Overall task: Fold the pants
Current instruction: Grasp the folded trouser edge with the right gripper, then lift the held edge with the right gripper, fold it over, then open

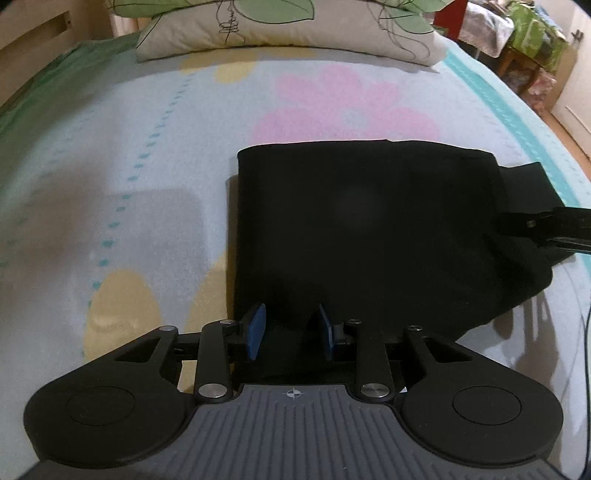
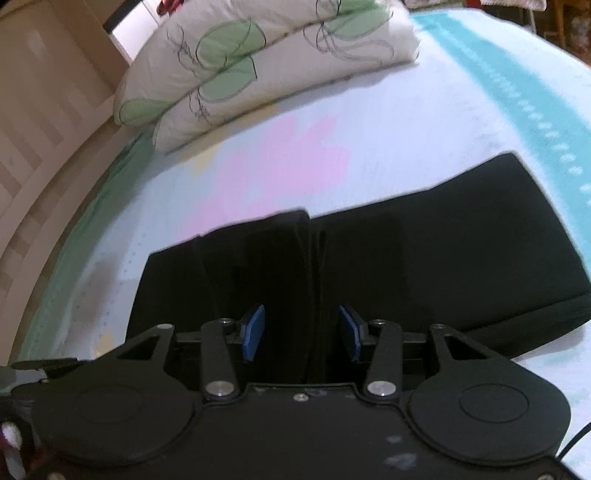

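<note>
Black pants (image 1: 362,221) lie folded into a thick rectangle on the bed; they also show in the right wrist view (image 2: 424,251). My left gripper (image 1: 291,332) is open at the near edge of the pants, its blue pads apart with nothing pinched. My right gripper (image 2: 301,332) is open over the pants, blue pads apart on either side of a raised fold ridge (image 2: 310,280). The right gripper's black tip (image 1: 546,225) shows at the right edge of the left wrist view, over the pants' right side.
The bed has a light blue blanket (image 1: 147,166) with pink and yellow flowers. A leaf-print pillow (image 1: 288,29) lies at the head. A wooden bed frame (image 2: 44,129) runs along the left. Furniture (image 1: 528,40) stands beyond the right edge.
</note>
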Demonstrator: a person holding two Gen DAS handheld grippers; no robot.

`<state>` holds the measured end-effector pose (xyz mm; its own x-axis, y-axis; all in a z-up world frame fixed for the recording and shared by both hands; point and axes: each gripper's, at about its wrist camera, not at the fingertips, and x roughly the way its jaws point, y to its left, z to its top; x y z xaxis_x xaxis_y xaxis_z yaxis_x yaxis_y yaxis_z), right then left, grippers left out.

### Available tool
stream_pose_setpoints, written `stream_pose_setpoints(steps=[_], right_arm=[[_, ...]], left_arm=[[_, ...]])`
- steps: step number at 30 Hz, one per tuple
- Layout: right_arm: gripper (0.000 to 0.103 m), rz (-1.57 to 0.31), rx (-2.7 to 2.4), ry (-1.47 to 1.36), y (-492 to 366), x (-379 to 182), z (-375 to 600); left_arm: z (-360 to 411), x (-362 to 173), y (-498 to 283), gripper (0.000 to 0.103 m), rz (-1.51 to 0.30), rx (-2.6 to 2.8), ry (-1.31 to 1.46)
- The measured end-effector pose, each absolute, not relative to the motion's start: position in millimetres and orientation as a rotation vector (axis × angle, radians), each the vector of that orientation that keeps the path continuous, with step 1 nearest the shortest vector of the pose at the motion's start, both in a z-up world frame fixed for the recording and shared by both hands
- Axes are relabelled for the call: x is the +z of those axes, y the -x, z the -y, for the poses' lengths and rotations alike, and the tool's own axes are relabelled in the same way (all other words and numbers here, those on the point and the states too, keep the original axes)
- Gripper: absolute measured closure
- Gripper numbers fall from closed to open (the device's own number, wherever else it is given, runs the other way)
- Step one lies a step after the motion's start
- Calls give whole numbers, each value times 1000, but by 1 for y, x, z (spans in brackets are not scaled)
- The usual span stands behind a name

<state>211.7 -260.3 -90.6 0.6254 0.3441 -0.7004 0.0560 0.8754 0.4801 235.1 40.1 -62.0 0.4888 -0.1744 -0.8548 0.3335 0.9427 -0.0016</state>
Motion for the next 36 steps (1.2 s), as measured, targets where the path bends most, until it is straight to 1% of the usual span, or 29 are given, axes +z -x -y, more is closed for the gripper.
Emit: stream_pose_setpoints(steps=[4, 7, 9, 10, 11, 13, 15, 18, 21, 27, 34, 36], right_arm=[[51, -882, 203, -545, -217, -100, 259], [50, -883, 201, -596, -222, -105, 261], [59, -885, 201, -613, -224, -106, 263], [86, -897, 186, -604, -225, -105, 264], [90, -903, 197, -622, -227, -104, 265], [90, -882, 224, -682, -224, -97, 270], [90, -856, 238, -657, -222, -80, 266], [91, -785, 268, -602, -220, -51, 259], [91, -746, 280, -573, -224, -29, 253], [91, -732, 286, -522, -229, -14, 247], [91, -736, 278, -524, -227, -12, 249], [91, -734, 280, -525, -228, -11, 248]], left_arm=[[-46, -65, -232, 73, -999, -338, -146], [-55, -66, -226, 73, -995, -340, -121], [-54, -65, -225, 73, -991, -332, -117], [-54, -64, -225, 73, -988, -328, -116], [-55, -62, -223, 73, -985, -327, -109], [-62, -54, -219, 73, -964, -320, -69], [-71, -42, -210, 73, -919, -306, -40], [-77, -21, -178, 73, -833, -305, -80], [-71, -12, -143, 71, -801, -358, -131], [-29, -31, -102, 71, -775, -458, -244], [0, -48, -115, 71, -760, -454, -239], [0, -57, -124, 71, -799, -434, -225]])
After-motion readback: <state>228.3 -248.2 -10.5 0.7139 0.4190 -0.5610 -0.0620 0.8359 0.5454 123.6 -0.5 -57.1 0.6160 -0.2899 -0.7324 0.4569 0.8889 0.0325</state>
